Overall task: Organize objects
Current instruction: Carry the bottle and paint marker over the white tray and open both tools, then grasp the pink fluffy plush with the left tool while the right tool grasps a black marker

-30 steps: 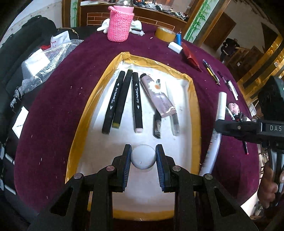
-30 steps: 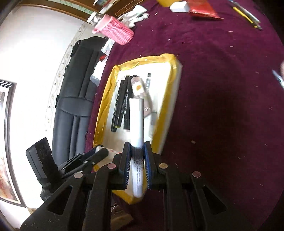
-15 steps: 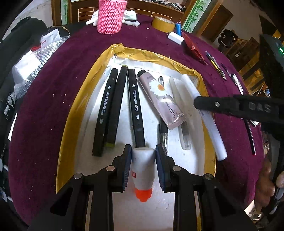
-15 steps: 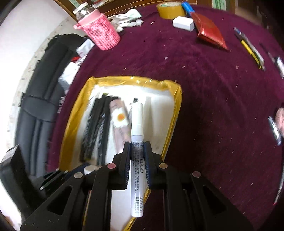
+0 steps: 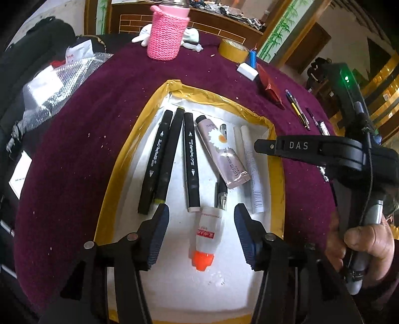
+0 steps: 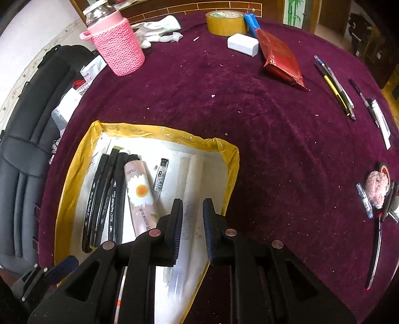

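A white tray with a yellow taped rim lies on the purple cloth. In it lie three black markers, a pink daisy tube, a pen, a white marker and a white glue bottle with an orange cap. My left gripper is open, jaws either side of the glue bottle, which lies on the tray floor. My right gripper is open just above the white marker at the tray's right side.
A pink knitted cup, white gloves, a tape roll, a white eraser and a red packet lie at the back. Several pens and small items lie on the right. A black bag sits left.
My left gripper opened and let the glue bottle down onto the tray. My right gripper laid the white marker in the tray's right side and opened.
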Tool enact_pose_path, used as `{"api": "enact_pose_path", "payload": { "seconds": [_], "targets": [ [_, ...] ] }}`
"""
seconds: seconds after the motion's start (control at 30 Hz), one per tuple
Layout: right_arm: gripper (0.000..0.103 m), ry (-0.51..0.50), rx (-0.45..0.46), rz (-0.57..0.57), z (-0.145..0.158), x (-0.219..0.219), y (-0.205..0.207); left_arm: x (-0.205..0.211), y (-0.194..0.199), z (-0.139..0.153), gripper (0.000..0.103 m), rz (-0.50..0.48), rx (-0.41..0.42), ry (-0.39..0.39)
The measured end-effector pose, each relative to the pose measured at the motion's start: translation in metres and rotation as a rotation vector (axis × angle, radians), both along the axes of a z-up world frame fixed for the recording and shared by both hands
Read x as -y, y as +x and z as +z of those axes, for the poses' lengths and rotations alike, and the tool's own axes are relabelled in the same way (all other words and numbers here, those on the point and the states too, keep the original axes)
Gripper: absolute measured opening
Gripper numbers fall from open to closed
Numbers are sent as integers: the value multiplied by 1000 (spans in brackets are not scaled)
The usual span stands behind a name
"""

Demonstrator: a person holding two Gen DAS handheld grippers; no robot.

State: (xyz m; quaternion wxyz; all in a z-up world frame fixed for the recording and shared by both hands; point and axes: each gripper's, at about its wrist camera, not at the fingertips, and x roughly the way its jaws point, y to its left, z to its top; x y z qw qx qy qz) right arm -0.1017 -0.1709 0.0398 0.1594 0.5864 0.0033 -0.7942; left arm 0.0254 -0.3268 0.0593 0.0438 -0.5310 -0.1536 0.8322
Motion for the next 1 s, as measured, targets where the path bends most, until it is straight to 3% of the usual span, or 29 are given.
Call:
{"api": "enact_pose_path", "payload": {
  "seconds": [0.23,0.33,0.43,0.47,0.5,0.57,0.6,0.7,0.77,0.87,1.0],
  "targets": [
    [26,-36,-34,-19,20,-11,8,2,7,10,52,28,-11,-18],
    [36,-8,-125,-33,43,-23,19,-6,8,18,52,17,-38,-74],
    [37,73,-339,-105,80,-43,44,-22,8,27,52,-12,-76,-137],
    [49,123,-464,-126,96,-49,60,-27,7,29,52,-23,-88,-153],
    [79,173,-574,-143,107,-54,75,-33,7,32,52,-34,-100,-166],
    [103,234,-735,-162,116,-64,99,-49,6,38,52,-66,-126,-197],
    [103,237,-746,-151,113,-68,103,-57,6,40,52,-80,-134,-207],
    [103,249,-553,-158,91,-87,88,-83,4,45,52,-121,-145,-237],
    [103,172,-433,-210,77,-111,80,-100,5,48,52,-139,-146,-258],
    [103,168,-384,-260,68,-139,79,-123,9,53,52,-150,-146,-293],
    [103,172,-394,-293,74,-176,85,-157,13,58,52,-170,-143,-348]
  ]
}}
